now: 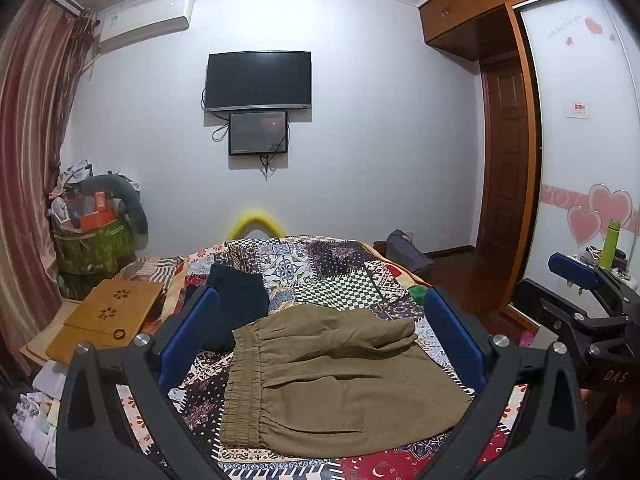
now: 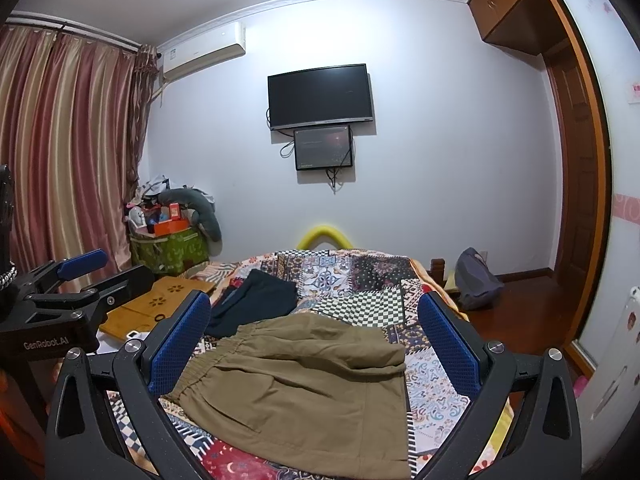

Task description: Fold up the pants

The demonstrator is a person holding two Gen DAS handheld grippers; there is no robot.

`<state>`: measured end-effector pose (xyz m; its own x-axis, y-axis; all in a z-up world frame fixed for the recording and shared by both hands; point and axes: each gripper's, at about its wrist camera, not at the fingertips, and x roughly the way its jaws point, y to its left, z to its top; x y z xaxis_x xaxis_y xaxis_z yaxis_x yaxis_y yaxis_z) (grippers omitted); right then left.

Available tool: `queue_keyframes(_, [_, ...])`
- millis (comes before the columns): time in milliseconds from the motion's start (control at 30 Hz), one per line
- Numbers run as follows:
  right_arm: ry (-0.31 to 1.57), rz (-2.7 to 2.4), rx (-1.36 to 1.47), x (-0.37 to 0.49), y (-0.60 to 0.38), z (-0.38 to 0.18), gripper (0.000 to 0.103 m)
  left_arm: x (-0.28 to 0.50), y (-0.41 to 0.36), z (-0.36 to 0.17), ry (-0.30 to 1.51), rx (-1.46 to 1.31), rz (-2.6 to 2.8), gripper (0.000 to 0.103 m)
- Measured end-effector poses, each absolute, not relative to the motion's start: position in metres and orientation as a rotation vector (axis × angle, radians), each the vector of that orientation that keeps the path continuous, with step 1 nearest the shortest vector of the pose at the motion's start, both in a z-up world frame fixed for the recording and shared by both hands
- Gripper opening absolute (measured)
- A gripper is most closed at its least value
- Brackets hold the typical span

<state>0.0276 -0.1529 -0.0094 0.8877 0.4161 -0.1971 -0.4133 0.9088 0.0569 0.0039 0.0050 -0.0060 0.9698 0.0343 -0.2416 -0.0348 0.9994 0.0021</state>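
Both grippers hang above the near end of the bed with fingers spread wide and nothing between them: the left gripper (image 1: 322,336) and the right gripper (image 2: 314,342). Beyond their fingertips the olive pants (image 1: 320,376) lie folded on the patchwork quilt (image 1: 320,268), elastic waistband toward the bed's left side. Dark clothing (image 1: 240,300) touches the pants' far left corner. Past the bed, a television (image 1: 258,80) hangs on the wall.
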Motion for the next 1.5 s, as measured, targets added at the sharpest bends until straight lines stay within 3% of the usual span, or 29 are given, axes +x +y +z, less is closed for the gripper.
queue_keyframes(867, [0.255,0.426,0.024,0.043,-0.152,-0.02,0.103,0.015,0.008,-0.015,0.26,0.017,0.018,0.103])
queue_keyframes(1500, [0.614,0.368,0.073,0.167,-0.174,-0.111,0.103,0.17,0.065,-0.092,0.606,0.023,0.084,0.103])
